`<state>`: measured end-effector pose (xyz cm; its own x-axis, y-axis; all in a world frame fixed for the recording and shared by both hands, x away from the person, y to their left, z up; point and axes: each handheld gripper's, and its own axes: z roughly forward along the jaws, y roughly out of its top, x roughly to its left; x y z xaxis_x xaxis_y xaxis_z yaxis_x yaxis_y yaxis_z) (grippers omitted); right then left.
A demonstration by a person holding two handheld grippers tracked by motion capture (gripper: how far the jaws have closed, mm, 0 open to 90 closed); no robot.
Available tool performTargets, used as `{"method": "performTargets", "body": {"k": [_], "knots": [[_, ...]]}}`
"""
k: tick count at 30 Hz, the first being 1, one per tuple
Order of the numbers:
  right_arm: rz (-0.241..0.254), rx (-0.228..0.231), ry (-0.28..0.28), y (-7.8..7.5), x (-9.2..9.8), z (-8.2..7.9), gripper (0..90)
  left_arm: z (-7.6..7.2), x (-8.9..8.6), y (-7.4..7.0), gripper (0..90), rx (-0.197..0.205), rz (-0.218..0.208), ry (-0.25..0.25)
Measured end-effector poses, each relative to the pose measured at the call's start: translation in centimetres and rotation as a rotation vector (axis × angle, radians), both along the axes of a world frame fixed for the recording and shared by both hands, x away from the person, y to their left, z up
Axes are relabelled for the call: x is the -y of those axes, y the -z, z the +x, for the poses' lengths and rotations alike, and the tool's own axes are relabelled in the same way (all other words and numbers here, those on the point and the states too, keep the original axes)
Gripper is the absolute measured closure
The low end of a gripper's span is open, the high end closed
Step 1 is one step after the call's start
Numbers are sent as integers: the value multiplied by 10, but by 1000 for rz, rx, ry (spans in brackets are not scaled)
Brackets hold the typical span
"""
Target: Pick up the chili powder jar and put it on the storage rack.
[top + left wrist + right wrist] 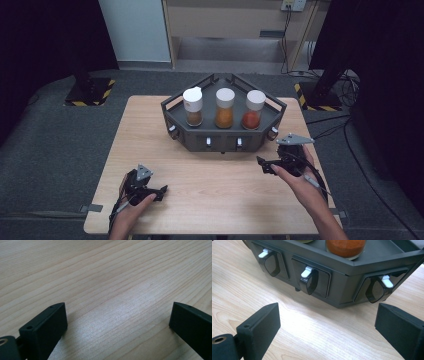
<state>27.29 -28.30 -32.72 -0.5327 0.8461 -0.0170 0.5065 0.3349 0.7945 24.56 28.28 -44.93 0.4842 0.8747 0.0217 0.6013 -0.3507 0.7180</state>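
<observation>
Both tongs gape empty: left tongs [117, 322] over table [105, 277], right tongs [327, 327] near rack [342, 277].

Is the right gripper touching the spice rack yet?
Apart. In the right gripper view, bare table lies between the open right gripper and the dark rack; the high view also shows the gripper short of the rack's front.

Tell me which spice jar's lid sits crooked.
The leftmost jar, holding brown spice: its white lid is tilted up, while the orange jar and red jar are capped flat.
</observation>
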Motion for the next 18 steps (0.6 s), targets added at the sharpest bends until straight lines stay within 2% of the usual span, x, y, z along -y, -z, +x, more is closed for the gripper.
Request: {"method": "performTargets", "body": {"k": [18], "knots": [[-10, -1, -7, 15, -5, -9, 62, 0, 0, 0, 0, 0, 0, 0]]}}
